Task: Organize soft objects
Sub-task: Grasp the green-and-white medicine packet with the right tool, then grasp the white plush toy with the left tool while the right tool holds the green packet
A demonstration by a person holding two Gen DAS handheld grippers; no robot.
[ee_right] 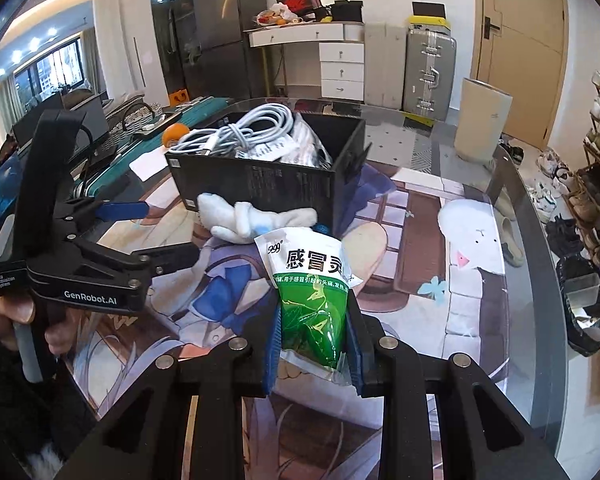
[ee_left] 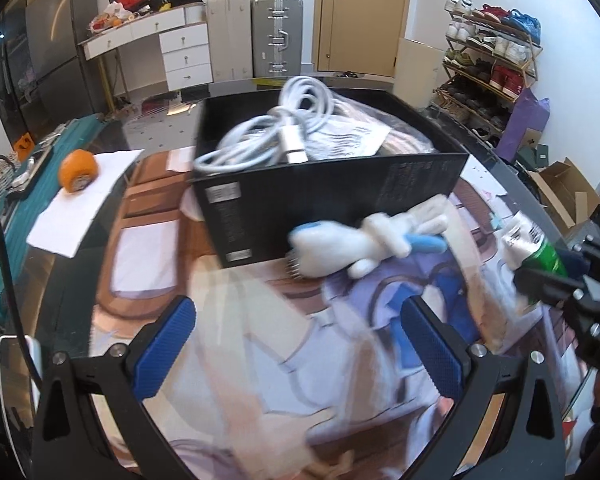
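Note:
A black box (ee_left: 320, 196) (ee_right: 260, 184) stands on the printed mat and holds a coiled white cable (ee_left: 276, 132) (ee_right: 240, 128) and a plastic-wrapped item. A white and blue plush toy (ee_left: 364, 240) (ee_right: 244, 216) lies on the mat against the box's near side. My left gripper (ee_left: 300, 344) (ee_right: 148, 236) is open and empty, just short of the plush. My right gripper (ee_right: 312, 340) is shut on a green and white medicine pouch (ee_right: 312, 288) (ee_left: 536, 252) and holds it above the mat to the right of the plush.
An orange tape roll (ee_left: 78, 170) lies on white paper (ee_left: 80, 208) at the left. A teal suitcase (ee_left: 28, 168) lies beyond the table's left edge. A shoe rack (ee_left: 492, 60) and a cardboard box (ee_left: 560, 196) stand at the right.

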